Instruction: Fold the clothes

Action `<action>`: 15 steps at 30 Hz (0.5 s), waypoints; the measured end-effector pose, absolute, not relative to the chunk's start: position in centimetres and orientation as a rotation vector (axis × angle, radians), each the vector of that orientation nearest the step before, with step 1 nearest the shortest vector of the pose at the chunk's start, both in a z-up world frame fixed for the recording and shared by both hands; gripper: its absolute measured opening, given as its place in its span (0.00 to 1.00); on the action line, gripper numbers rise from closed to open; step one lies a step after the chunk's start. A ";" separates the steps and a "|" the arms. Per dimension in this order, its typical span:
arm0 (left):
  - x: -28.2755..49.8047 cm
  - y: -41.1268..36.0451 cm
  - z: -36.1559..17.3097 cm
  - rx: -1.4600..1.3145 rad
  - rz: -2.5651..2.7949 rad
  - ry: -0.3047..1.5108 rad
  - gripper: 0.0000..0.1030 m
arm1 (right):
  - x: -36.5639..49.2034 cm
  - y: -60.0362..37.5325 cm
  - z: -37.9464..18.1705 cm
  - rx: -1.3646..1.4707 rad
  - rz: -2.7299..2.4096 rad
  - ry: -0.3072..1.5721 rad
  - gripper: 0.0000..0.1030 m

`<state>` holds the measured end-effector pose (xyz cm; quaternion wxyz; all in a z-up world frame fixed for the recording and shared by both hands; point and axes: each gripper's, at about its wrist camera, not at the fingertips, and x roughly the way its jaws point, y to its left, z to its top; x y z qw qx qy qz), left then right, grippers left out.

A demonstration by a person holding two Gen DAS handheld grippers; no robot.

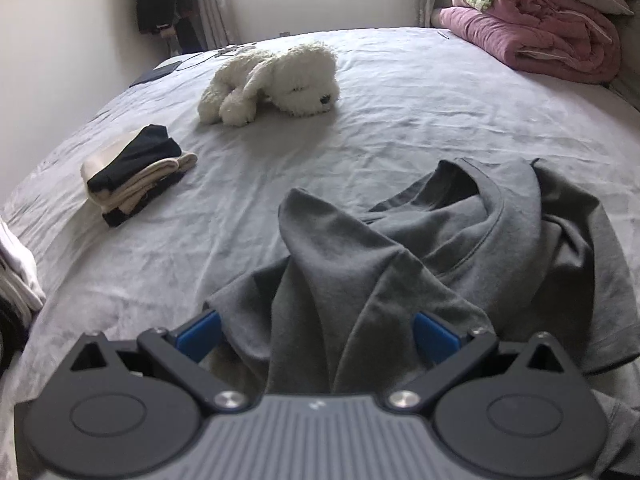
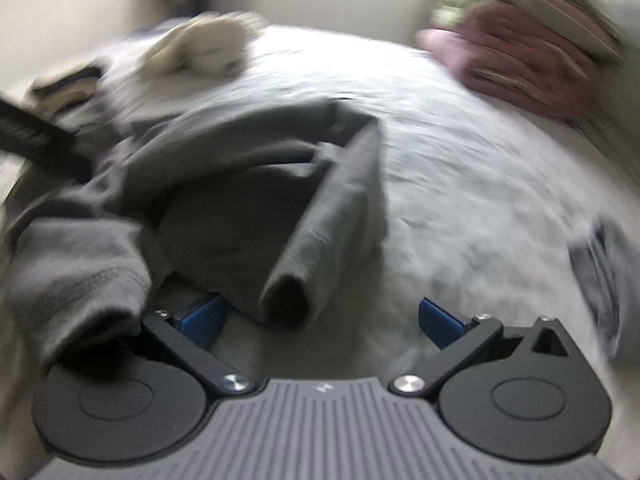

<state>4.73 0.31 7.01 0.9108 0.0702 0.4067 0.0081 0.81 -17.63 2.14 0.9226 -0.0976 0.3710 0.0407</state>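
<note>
A crumpled dark grey T-shirt [image 1: 460, 240] lies on the bed, collar facing up. My left gripper [image 1: 316, 336] is open, its blue pads [image 1: 196, 336] wide apart, and a raised fold of the shirt sits between them. The right wrist view is motion-blurred. There the same T-shirt [image 2: 240, 184] spreads to the left, with a rolled sleeve pointing toward the camera. My right gripper [image 2: 320, 316] is open, and the sleeve end lies just inside its left pad [image 2: 204, 316].
A stack of folded dark and cream clothes [image 1: 136, 176] sits at the left of the grey bed sheet [image 1: 400, 112]. A white plush dog [image 1: 276, 80] lies beyond it. Pink quilts [image 1: 540, 36] are piled at the far right. White garments [image 1: 16, 276] sit at the left edge.
</note>
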 end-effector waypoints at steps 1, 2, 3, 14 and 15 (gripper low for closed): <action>4.8 0.5 6.9 0.138 0.011 0.843 1.00 | 0.9 -17.8 2.6 -0.235 0.091 0.770 1.00; 4.8 0.9 6.8 0.122 0.006 0.851 1.00 | 0.8 -18.4 3.3 -0.251 0.072 0.761 1.00; 4.9 1.4 6.6 0.104 0.001 0.863 1.00 | 0.6 -19.0 3.9 -0.244 0.045 0.743 1.00; 4.6 3.8 7.0 -0.007 -0.031 0.850 0.99 | 0.8 -21.0 8.3 -0.223 0.085 0.554 1.00; 4.6 3.5 7.1 -0.004 -0.049 0.843 0.99 | 1.1 -20.8 8.2 -0.233 0.100 0.552 1.00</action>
